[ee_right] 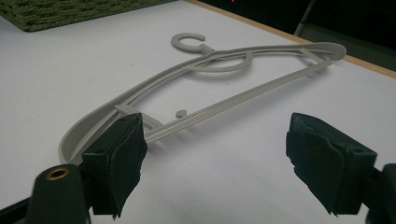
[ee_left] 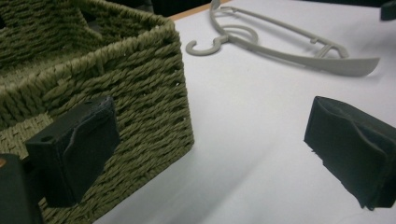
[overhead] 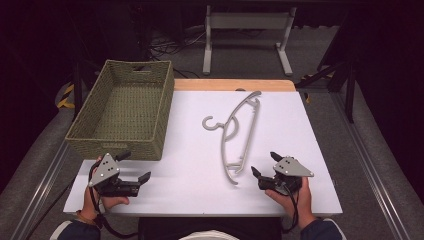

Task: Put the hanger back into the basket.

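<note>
Grey plastic hanger (overhead: 240, 131), thin curved frame with open hook and a looped neck, lies flat mid-table, hook turned toward the woven olive basket (overhead: 122, 107). White tabletop (overhead: 190, 175) with a wooden far edge (overhead: 230, 85); dark room, grey floor, white stand behind. Right gripper (overhead: 257, 174) sits just beside the hanger's near end, jaws wide apart, holding nothing. Left gripper (overhead: 142, 179) near the basket's front corner, well apart from the hanger, jaws likewise spread and empty.

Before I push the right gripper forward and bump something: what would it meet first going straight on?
Probably the grey hanger: the right gripper stands open, pointed at its near end, with bare table between.
</note>
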A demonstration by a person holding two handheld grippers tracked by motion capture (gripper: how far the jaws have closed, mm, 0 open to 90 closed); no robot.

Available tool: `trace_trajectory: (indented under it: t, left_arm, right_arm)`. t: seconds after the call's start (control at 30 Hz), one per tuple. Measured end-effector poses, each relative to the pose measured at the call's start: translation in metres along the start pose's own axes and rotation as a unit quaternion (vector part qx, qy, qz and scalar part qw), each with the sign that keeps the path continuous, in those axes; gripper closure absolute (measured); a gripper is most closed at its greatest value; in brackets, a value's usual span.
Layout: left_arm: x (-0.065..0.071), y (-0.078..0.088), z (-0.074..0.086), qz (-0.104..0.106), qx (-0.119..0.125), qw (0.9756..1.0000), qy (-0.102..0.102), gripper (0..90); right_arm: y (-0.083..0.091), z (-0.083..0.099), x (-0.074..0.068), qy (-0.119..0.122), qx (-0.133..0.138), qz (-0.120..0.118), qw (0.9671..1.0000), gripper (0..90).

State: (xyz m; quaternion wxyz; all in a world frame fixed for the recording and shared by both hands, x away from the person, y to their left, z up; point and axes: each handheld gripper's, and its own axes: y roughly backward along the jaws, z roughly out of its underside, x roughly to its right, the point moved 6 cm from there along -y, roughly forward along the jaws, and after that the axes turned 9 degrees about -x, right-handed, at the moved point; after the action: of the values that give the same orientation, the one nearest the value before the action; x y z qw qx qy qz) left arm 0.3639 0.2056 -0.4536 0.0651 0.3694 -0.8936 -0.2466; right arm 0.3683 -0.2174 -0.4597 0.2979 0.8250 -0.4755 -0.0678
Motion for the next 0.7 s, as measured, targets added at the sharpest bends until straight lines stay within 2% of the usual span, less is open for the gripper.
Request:
trace_trajectory:
  t: [0.07, 0.17, 0.3, 0.37, 0.4, 0.43, 0.47, 0.53, 0.6, 0.63, 0.7]
  left_arm:
    - [0.001, -0.002, 0.0, 0.003, -0.002, 1.0, 0.001, 3.6]
    - [0.001, -0.005, 0.0, 0.004, -0.007, 1.0, -0.003, 3.6]
    - [0.001, -0.005, 0.0, 0.002, -0.008, 1.0, 0.0, 3.6]
    - [0.0, -0.005, 0.0, 0.001, -0.009, 1.0, 0.0, 3.6]
    - [0.0, -0.005, 0.001, 0.002, -0.01, 0.9999, 0.0, 3.6]
    - [0.0, -0.005, 0.001, 0.002, -0.01, 0.9999, 0.0, 3.6]
    - [0.0, -0.005, 0.001, 0.002, -0.011, 0.9999, 0.0, 3.6]
    - [0.0, -0.005, 0.0, 0.002, -0.009, 1.0, 0.0, 3.6]
    - [0.0, -0.005, 0.001, 0.002, -0.01, 0.9999, -0.002, 3.6]
    - [0.0, -0.005, 0.001, 0.002, -0.008, 1.0, 0.0, 3.6]
    - [0.0, -0.004, 0.001, 0.003, -0.008, 1.0, 0.001, 3.6]
  right_arm:
    - [-0.001, 0.0, -0.004, 0.006, -0.006, -0.006, 0.9999, 20.4]
    - [-0.002, -0.005, -0.012, 0.012, -0.021, -0.034, 0.9992, 20.0]
    - [-0.007, -0.015, -0.019, 0.011, -0.035, -0.049, 0.9981, 19.9]
    - [-0.011, -0.022, -0.022, 0.002, -0.042, -0.063, 0.9971, 24.7]
    - [-0.014, -0.025, -0.025, 0.006, -0.05, -0.073, 0.996, 25.4]
    - [-0.014, -0.025, -0.025, 0.006, -0.05, -0.073, 0.996, 25.4]
    - [-0.024, -0.033, -0.031, 0.007, -0.075, -0.086, 0.9935, 25.8]
    - [-0.026, -0.035, -0.033, 0.004, -0.08, -0.093, 0.9924, 25.8]
    - [-0.037, -0.043, -0.036, 0.004, -0.113, -0.103, 0.9882, 27.9]
    - [-0.044, -0.047, -0.039, 0.011, -0.132, -0.111, 0.9849, 30.9]
    - [-0.055, -0.052, -0.044, 0.018, -0.157, -0.118, 0.9804, 35.2]
